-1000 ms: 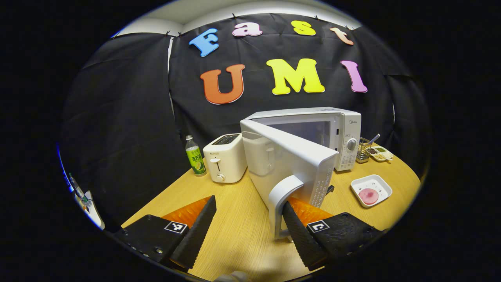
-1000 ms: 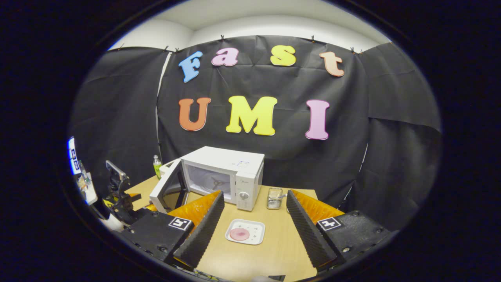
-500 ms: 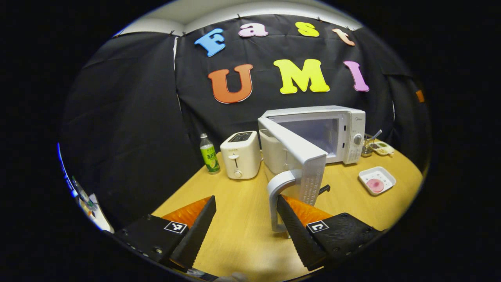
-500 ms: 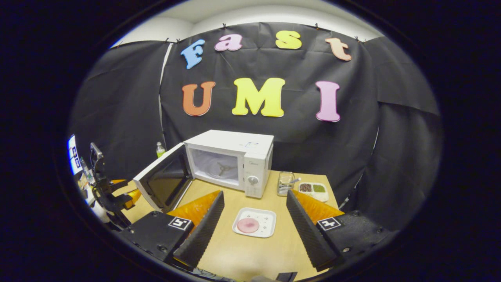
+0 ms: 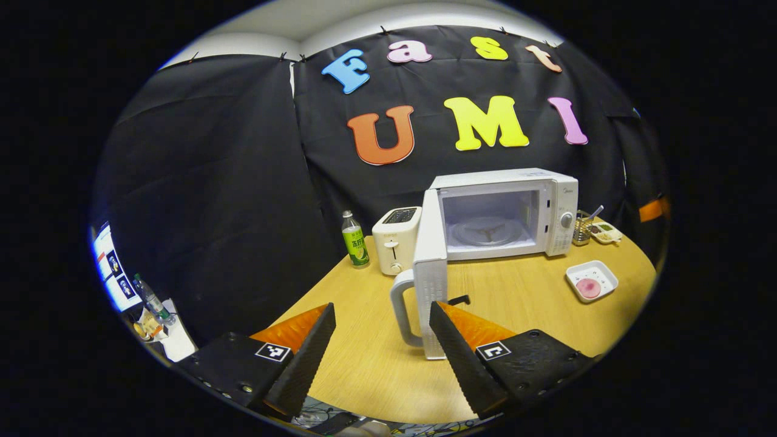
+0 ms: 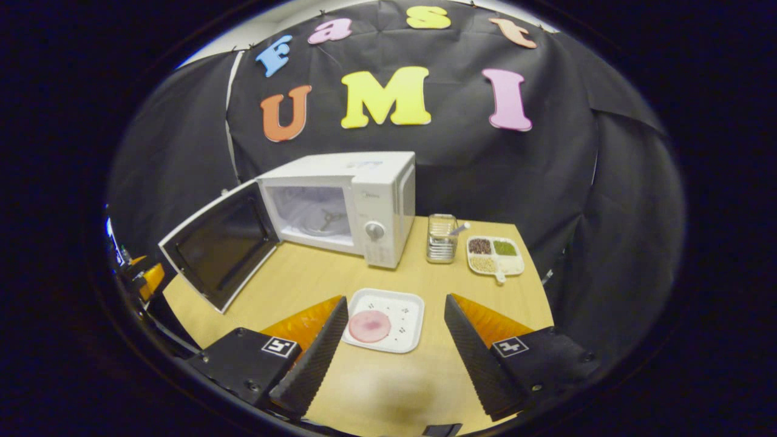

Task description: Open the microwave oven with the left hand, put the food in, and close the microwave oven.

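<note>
A white toaster [image 5: 396,247] and a green-labelled bottle [image 5: 354,240] stand side by side on the tabletop [image 5: 364,358], ahead of the left tongs [image 5: 382,340]. Ahead of the right tongs [image 6: 394,346], a wire holder [image 6: 442,237] sits just beside a divided dish of grains [image 6: 495,255].

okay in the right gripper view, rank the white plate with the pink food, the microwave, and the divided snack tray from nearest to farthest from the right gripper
1. White plate with the pink food: between the right gripper fingers, nearest.
2. Divided snack tray: back right, beside the metal holder.
3. Microwave: back left, door open. Its front corner looks about as far as the tray, so that call is close.
</note>
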Available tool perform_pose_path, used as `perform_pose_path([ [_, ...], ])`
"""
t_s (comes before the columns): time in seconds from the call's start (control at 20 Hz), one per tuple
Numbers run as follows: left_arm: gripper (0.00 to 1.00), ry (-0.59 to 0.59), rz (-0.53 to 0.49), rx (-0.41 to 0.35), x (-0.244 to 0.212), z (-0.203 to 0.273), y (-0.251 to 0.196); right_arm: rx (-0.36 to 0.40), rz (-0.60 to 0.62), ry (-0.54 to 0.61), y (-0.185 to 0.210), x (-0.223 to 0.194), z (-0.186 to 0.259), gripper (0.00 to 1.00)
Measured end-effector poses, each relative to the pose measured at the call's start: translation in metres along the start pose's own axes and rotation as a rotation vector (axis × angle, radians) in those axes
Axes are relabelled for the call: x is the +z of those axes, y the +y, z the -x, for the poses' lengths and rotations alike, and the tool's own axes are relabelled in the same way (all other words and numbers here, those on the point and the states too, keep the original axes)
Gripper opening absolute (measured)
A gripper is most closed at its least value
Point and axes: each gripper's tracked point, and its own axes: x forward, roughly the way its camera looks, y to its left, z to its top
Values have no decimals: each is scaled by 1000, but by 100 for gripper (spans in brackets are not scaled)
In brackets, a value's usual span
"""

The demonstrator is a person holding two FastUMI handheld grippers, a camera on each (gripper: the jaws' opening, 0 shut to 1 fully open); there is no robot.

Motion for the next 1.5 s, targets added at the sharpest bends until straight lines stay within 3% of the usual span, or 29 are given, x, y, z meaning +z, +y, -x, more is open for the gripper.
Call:
perform_pose_path([
  [0.4,95,-18,9,-21,58,32,-63,126,-95,296,-18,-86,-111,86],
  [0.55,95,-10,-20,-10,73,48,-78,166,-124,348,-18,-100,-132,67],
  [0.65,95,-4,-37,-10,77,54,-87,177,-153,389,-18,-113,-138,60],
  [0.7,95,-5,-40,-8,79,55,-89,173,-170,378,-19,-109,-141,48],
  [0.75,95,-1,-40,-6,79,56,-92,166,-168,398,-21,-113,-140,57],
  [0.8,95,0,-36,-4,80,57,-94,161,-160,408,-22,-112,-138,54],
  [0.9,95,-10,-25,-15,85,56,-100,121,-120,461,-30,-117,-138,39],
  [0.95,95,-16,-22,-27,83,54,-102,110,-108,475,-31,-118,-137,23],
  [1.0,95,-14,-17,-35,81,48,-103,101,-102,498,-30,-118,-138,17],
  [1.3,95,-60,3,-86,86,24,-94,46,-231,601,-31,-117,-140,4],
  [1.5,95,-71,36,-103,84,13,-71,101,-444,613,-12,-124,-136,4],
])
